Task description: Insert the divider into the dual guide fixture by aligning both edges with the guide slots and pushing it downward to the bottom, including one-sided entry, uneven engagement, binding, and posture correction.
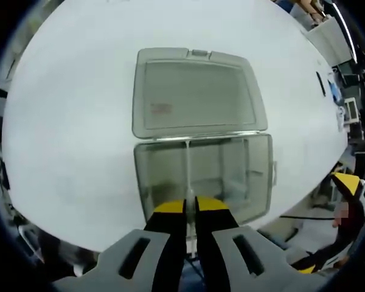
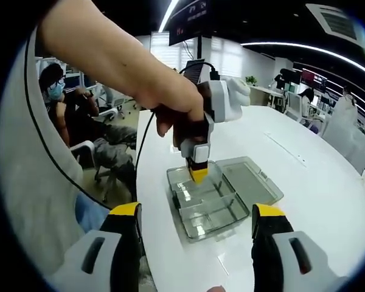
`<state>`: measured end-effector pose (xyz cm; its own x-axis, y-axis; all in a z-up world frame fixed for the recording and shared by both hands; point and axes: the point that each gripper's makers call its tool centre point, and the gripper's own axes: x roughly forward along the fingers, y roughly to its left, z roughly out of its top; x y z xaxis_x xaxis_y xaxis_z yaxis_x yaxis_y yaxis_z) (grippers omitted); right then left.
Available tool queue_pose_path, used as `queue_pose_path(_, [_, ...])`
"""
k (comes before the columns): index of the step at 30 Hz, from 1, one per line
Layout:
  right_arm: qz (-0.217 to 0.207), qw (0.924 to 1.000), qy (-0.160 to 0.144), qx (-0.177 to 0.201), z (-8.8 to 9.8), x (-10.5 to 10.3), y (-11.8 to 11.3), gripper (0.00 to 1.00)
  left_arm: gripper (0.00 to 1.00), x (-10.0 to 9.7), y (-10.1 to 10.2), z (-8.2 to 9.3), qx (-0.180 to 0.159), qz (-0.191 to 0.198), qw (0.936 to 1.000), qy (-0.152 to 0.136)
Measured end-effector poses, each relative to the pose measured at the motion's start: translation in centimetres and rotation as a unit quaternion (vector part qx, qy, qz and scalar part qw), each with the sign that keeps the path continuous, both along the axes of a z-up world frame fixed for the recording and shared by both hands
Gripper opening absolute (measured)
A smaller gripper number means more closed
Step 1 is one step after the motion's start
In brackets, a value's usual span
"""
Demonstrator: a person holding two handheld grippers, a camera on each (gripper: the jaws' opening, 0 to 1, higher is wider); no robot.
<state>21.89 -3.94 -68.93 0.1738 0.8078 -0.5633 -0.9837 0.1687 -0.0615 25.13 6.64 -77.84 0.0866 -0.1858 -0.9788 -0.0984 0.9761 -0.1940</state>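
We're at a white table (image 2: 304,182) in an open office — ceiling light strips, desks with monitors along the far side, and a seated person (image 2: 67,103) in a mask off to one side of the right gripper view. On the table sits a clear plastic box (image 1: 202,176) with its hinged lid (image 1: 198,91) flipped fully open and lying flat behind it; inside we see fixed partition walls and guide slots. Left gripper (image 1: 189,207): jaws nearly closed, pinching the top edge of the thin translucent divider (image 1: 187,164), which stands upright inside the box, running from the near wall toward the hinge side. In the right gripper view the same gripper points straight down into the box, held by the person's hand (image 2: 173,112) — how deep the divider is seated we can't tell. Right gripper (image 2: 194,219): jaws spread wide, holding nothing, hovering short of the box, not touching it.
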Motion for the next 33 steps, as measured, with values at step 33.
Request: queue_pose_path(33, [0.011,0.9999,-0.002,-0.008,-0.03,0.12,0.21,0.71,0.00,0.23,-0.08,-0.21,0.033,-0.022,0.9992,0.002])
